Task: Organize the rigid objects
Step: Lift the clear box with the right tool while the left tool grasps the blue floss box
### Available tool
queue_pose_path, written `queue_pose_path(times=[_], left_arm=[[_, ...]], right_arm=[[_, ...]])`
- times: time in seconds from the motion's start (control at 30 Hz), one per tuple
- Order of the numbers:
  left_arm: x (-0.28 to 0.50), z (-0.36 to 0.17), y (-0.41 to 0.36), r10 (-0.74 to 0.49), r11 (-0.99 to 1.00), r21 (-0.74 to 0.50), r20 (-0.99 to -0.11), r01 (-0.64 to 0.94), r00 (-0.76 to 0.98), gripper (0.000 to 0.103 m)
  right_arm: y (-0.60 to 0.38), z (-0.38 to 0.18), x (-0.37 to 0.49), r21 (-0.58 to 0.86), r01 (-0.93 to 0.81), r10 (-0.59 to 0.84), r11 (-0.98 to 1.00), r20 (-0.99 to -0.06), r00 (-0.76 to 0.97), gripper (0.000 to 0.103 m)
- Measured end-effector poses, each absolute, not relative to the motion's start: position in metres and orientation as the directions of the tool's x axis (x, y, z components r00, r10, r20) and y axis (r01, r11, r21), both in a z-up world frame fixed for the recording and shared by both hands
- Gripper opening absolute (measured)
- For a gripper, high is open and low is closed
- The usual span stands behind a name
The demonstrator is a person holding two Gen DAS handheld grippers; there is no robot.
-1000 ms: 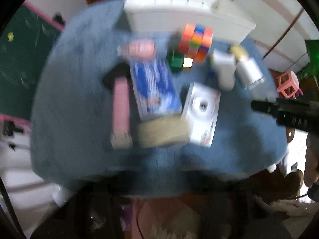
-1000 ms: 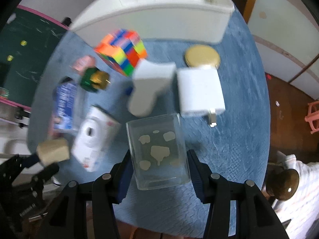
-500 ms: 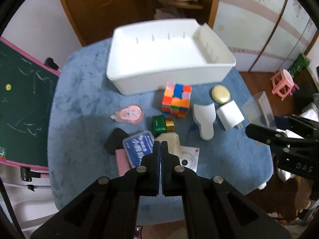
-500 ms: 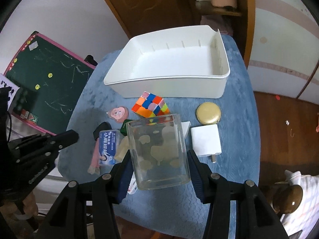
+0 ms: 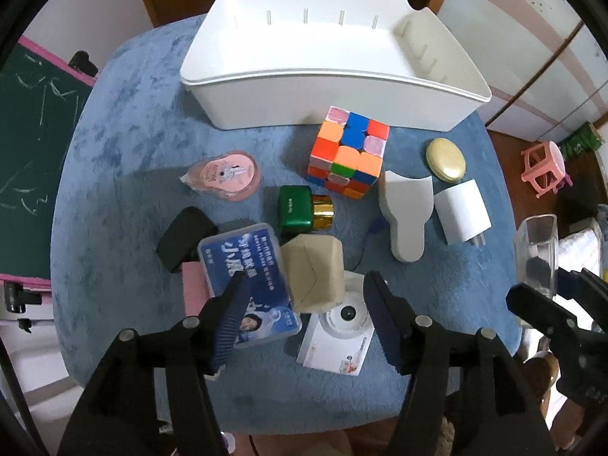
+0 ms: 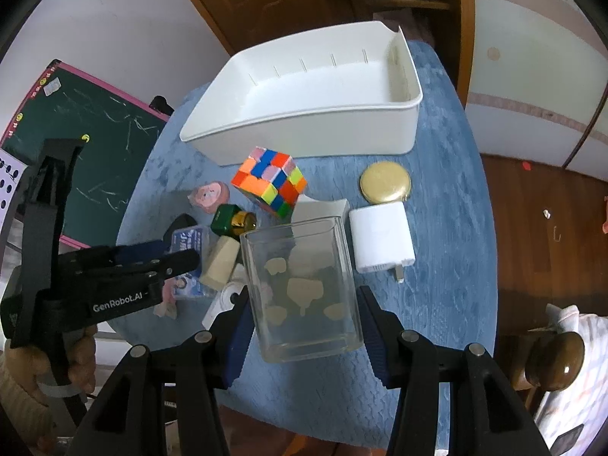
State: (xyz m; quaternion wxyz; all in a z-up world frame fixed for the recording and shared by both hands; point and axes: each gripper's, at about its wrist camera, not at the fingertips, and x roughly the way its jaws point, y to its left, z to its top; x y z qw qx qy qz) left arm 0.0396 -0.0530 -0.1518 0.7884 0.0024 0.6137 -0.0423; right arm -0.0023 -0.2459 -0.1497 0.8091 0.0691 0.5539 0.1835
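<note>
My right gripper (image 6: 304,323) is shut on a clear square glass jar (image 6: 302,288) and holds it above the blue table's near edge; the jar also shows in the left wrist view (image 5: 537,250). My left gripper (image 5: 304,292) is open, its fingers on either side of a beige block (image 5: 313,271) that lies among the clutter. The empty white bin (image 5: 334,57) stands at the back of the table. A colour cube (image 5: 347,152), a white charger (image 5: 461,216), a gold disc (image 5: 445,159) and a green bottle (image 5: 300,209) lie in front of it.
A blue-labelled box (image 5: 249,285), a white camera box (image 5: 338,330), a pink tape dispenser (image 5: 226,174), a white scoop-shaped piece (image 5: 406,212) and a black-and-pink item (image 5: 186,239) crowd the near middle. A chalkboard (image 5: 30,144) stands left of the round table (image 5: 133,114).
My left gripper has opened from shut and moved down around the beige block. The right gripper has kept hold of the jar, lifted off the table.
</note>
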Motion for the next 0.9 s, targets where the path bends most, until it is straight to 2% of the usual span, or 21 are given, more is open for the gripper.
queue_pose_path(times=[0.23,0.6,0.9], left_arm=[[0.041,-0.161,-0.069,-0.030,0.994,-0.001,-0.968,0.113,0.249,0.066],[0.041,-0.177,-0.017,0.026,0.997,0.009,-0.971,-0.075,0.239,0.066],[0.048,-0.201,-0.009,0.015,0.996,-0.003,-0.979,-0.090,0.203,0.066]], right_arm=[[-0.252,-0.152,-0.003,0.317,-0.215,0.373,0.924,-0.873,0.314,0.053],[-0.255,-0.158,-0.005,0.314,-0.216,0.369,0.925,-0.880,0.301,0.053],[-0.254,-0.157,-0.005,0.300,-0.203,0.352,0.932,-0.886,0.303,0.053]])
